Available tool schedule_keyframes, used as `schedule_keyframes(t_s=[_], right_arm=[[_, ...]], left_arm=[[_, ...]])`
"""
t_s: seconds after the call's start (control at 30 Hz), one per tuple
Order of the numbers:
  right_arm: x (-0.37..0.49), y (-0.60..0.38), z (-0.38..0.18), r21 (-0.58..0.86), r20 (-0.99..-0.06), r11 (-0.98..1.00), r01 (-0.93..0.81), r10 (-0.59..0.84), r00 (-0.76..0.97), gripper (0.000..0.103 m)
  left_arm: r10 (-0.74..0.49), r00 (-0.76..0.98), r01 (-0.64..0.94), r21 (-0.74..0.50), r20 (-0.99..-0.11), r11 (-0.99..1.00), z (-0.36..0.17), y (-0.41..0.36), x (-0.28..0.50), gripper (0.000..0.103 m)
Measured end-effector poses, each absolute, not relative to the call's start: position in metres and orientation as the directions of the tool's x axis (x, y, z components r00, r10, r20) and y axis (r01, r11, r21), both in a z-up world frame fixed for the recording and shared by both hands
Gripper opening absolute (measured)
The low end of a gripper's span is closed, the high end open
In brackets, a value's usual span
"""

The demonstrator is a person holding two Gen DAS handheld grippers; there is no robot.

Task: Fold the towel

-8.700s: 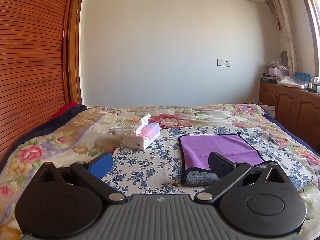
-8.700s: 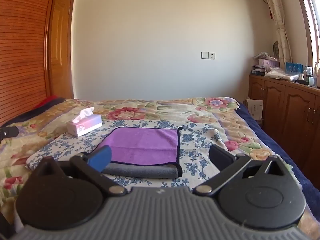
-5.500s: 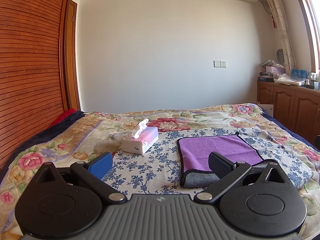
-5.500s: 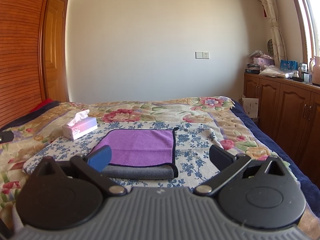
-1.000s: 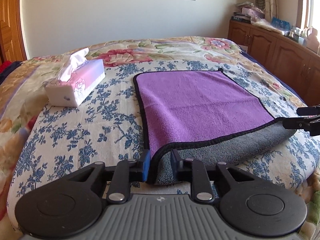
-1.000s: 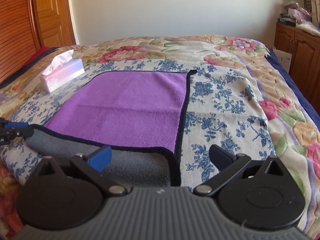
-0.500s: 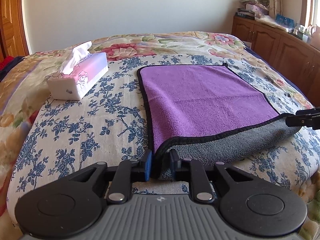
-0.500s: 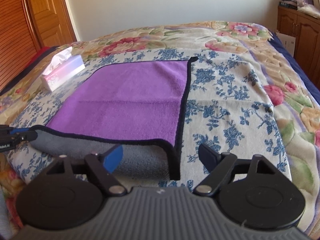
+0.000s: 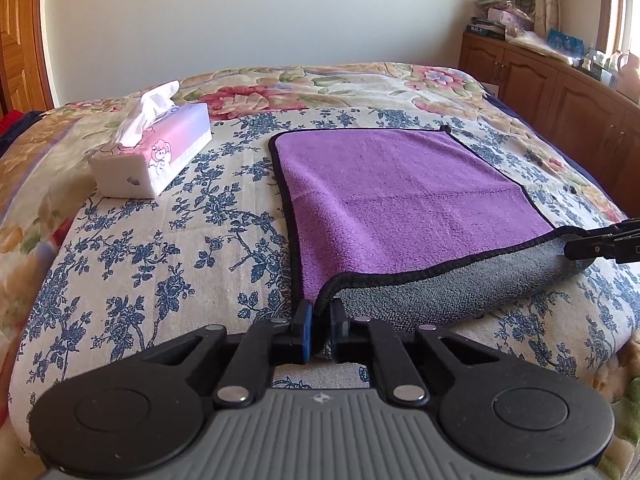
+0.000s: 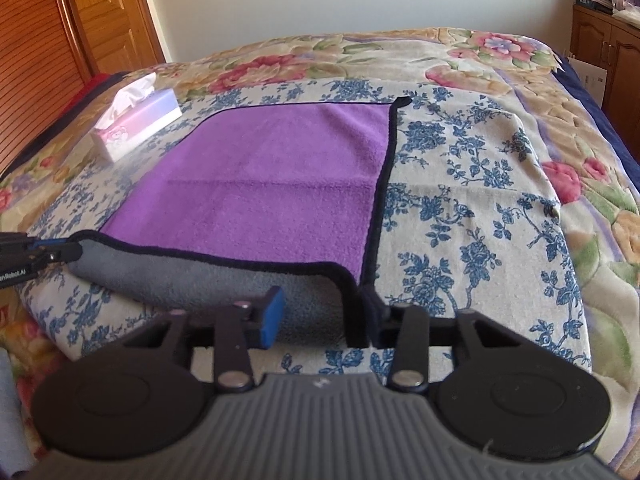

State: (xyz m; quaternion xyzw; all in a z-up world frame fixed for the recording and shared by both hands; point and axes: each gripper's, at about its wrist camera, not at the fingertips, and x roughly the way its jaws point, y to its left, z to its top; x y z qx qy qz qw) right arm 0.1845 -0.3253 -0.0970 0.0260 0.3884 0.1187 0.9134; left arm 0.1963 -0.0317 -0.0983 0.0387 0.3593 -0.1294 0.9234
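Gripping near-left corner of purple microfibre towel with grey underside and black hem (image 9: 400, 200): left gripper (image 9: 319, 326) fingers clenched | right gripper (image 10: 320, 316) fingers straddling near-right corner, not yet clamped | towel flat near bed (image 9: 160, 240) foot edge, near edge curled | fold not begun, judged early.
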Motion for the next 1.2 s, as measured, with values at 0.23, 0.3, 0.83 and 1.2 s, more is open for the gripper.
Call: schedule_keyframes(t_s=[0.23,0.3,0.83,1.2], right_arm=[[0.184,-0.328,-0.097,0.12,-0.707,0.973,-0.199,0.224,0.67,0.015],[0.184,-0.325,-0.098,0.109,-0.711,0.973,-0.204,0.22,0.668,0.011],[0.181,-0.323,-0.094,0.091,-0.692,0.971,-0.223,0.222,0.687,0.004],[0.178,-0.323,-0.088,0.07,-0.663,0.971,-0.227,0.216,0.717,0.004]], left_arm=[[-0.21,0.707,0.268,-0.019,-0.675,0.963,-0.099,-0.032,0.197,0.008],[-0.208,0.708,0.268,-0.016,-0.675,0.963,-0.099,-0.033,0.196,0.008],[-0.222,0.733,0.266,-0.03,-0.643,0.964,-0.092,-0.031,0.193,0.006],[-0.231,0.751,0.264,-0.04,-0.618,0.964,-0.086,-0.03,0.192,0.006]])
